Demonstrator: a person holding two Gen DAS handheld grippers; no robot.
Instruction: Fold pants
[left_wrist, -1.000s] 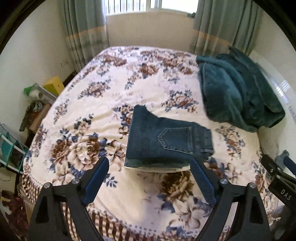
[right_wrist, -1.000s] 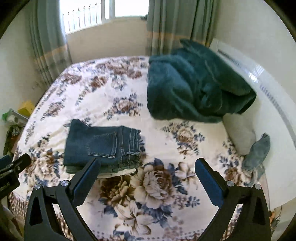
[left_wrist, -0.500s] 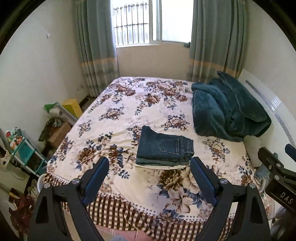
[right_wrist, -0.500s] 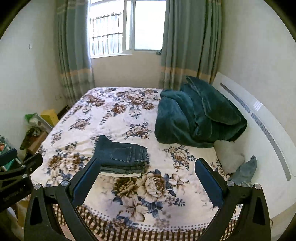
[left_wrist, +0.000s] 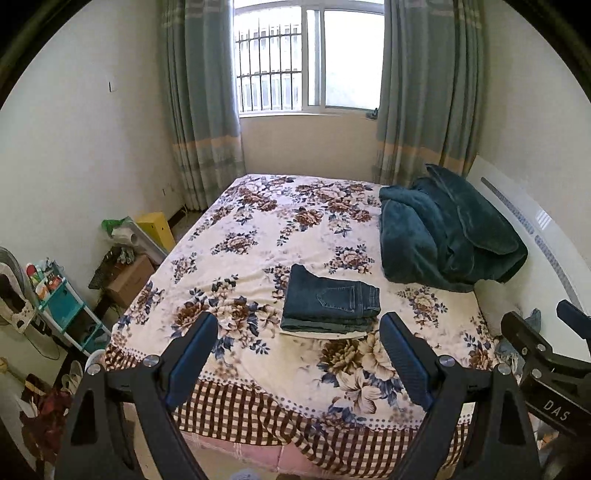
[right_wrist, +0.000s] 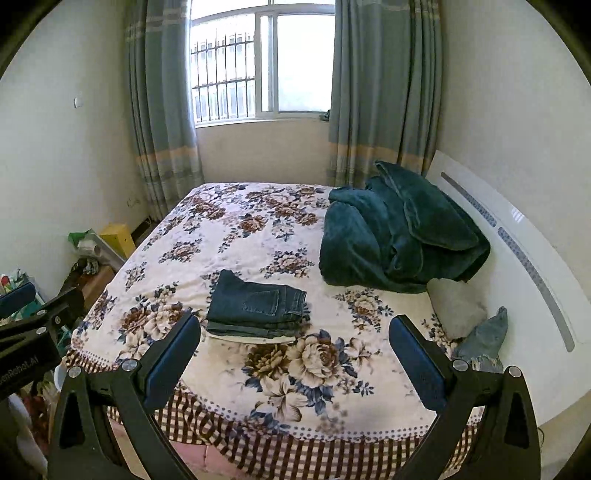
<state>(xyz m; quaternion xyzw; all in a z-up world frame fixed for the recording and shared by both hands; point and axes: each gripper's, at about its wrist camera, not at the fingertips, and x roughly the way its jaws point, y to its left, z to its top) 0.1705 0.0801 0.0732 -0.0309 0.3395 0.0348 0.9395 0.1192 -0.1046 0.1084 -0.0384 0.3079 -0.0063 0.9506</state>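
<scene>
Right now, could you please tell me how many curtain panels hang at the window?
2: one grey-green fabric curtain panel left of the window, another right of it. None appear hidden.

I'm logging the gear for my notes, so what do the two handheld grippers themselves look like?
Both match: the left gripper and right gripper have black angular frames with triangular cut-outs, silver round screws at the joints, and long flat fingers faced with dark blue textured pads. White lettering shows on each gripper's black body seen from the other's camera, "DAS" on the right one. No cables or sleeves visible.
</scene>
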